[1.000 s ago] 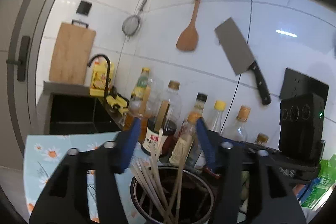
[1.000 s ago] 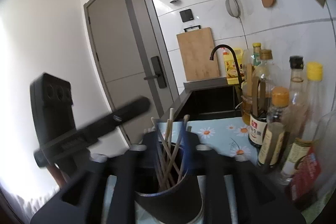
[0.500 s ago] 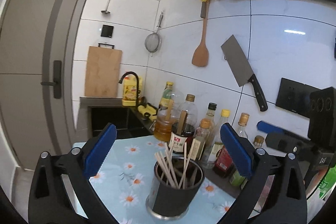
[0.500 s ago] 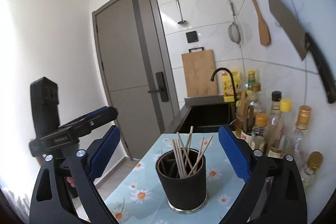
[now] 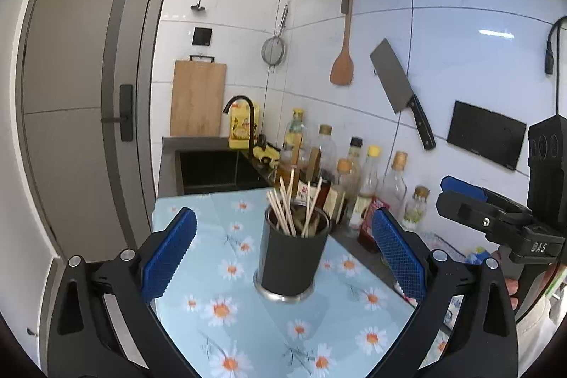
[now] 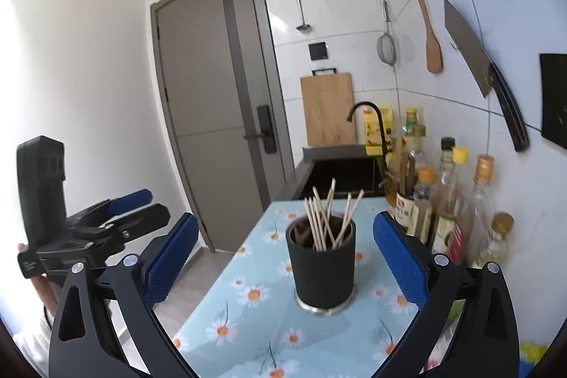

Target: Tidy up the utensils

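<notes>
A black utensil holder with several wooden chopsticks stands upright on a blue daisy-print cloth. It also shows in the right wrist view, with the chopsticks fanned out. My left gripper is open and empty, its blue pads either side of the holder but back from it. My right gripper is open and empty, also back from the holder. Each gripper shows in the other's view: right, left.
A row of sauce and oil bottles lines the wall right of the holder. A black sink with a faucet lies beyond the cloth. A cutting board, strainer, wooden spatula and cleaver hang on the tiles. A grey door is left.
Both grippers opened wide and drew back and up from the holder. A second ago the right gripper was closed among the chopsticks; now both stand clear of it.
</notes>
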`<state>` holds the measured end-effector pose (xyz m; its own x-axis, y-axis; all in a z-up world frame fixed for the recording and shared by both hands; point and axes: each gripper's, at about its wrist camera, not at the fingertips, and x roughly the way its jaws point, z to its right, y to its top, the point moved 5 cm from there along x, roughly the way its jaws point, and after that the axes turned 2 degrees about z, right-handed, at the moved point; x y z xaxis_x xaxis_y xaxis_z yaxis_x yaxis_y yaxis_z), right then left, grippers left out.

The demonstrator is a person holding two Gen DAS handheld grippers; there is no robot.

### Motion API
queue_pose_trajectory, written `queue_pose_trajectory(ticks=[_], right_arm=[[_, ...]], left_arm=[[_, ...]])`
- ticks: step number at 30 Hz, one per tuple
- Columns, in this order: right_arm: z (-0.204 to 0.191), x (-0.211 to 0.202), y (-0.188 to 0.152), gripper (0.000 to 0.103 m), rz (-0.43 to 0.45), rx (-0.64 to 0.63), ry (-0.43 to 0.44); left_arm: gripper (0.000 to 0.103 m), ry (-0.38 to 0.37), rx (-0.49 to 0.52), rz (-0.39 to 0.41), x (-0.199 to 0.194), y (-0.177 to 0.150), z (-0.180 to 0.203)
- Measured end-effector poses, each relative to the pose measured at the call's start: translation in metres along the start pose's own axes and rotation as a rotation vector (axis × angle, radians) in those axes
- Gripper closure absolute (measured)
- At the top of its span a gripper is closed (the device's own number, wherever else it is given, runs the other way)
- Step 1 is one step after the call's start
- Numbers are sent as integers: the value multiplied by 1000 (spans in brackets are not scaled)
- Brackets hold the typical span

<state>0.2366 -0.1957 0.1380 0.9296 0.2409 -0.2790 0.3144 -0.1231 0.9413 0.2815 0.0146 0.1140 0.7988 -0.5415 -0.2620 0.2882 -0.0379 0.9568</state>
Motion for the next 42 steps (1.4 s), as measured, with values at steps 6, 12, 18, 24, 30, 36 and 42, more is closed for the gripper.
queue_pose_trajectory(ticks=[6, 12, 18, 24, 30, 36, 42], right_arm=[[-4, -14, -24, 8, -43, -31, -89], [-5, -25, -61, 8, -122, -31, -163], [3, -43, -108, 8, -204, 36, -215], [-2, -63, -143, 8, -310, 61, -245], [-7, -84, -157, 8, -326, 135, -267], [-18, -98, -156, 8, -338, 106, -276], [-29, -104, -156, 8, -365, 51, -307]], left_arm=[[6, 35, 18, -48, -21, -34, 11], [6, 137, 18, -140, -42, -73, 27], [6, 170, -69, -222, -66, -108, 32], [6, 180, -131, -293, -84, -131, 36], [6, 198, -67, -337, -96, -137, 55], [6, 215, -31, -353, -102, -136, 63], [6, 242, -2, -360, -104, -135, 65]])
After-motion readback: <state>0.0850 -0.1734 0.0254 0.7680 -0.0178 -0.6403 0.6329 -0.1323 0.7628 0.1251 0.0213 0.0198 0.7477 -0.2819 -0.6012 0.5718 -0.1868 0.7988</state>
